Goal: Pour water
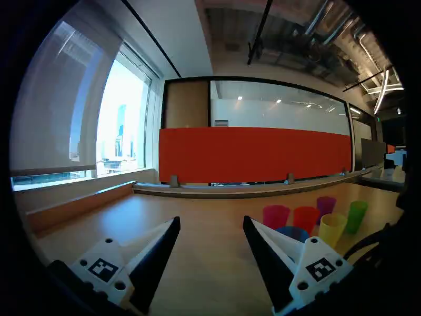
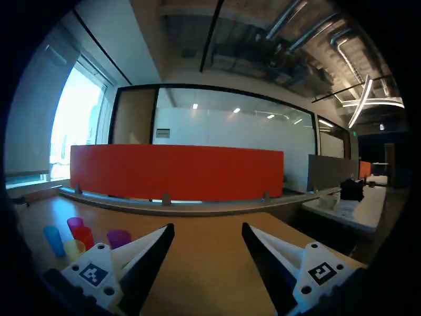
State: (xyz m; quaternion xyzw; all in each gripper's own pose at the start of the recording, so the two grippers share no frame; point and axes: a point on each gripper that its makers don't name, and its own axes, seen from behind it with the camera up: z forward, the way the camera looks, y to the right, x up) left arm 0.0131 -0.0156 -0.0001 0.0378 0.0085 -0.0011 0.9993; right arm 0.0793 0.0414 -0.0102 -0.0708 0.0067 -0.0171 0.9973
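Cups in several colours stand clustered on the desk, just beyond the right finger of the left gripper and beside the left finger of the right gripper. Both pairs of fingers are spread, holding nothing.

No legible writing.
The small wall sign above the orange divider is too blurred to read.

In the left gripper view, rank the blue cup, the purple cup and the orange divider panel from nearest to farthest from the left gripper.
1. Blue cup: low right, partly behind one finger of the left gripper.
2. Purple cup: farther back, on the right.
3. Orange divider panel: spans the far edge of the desk, centre.
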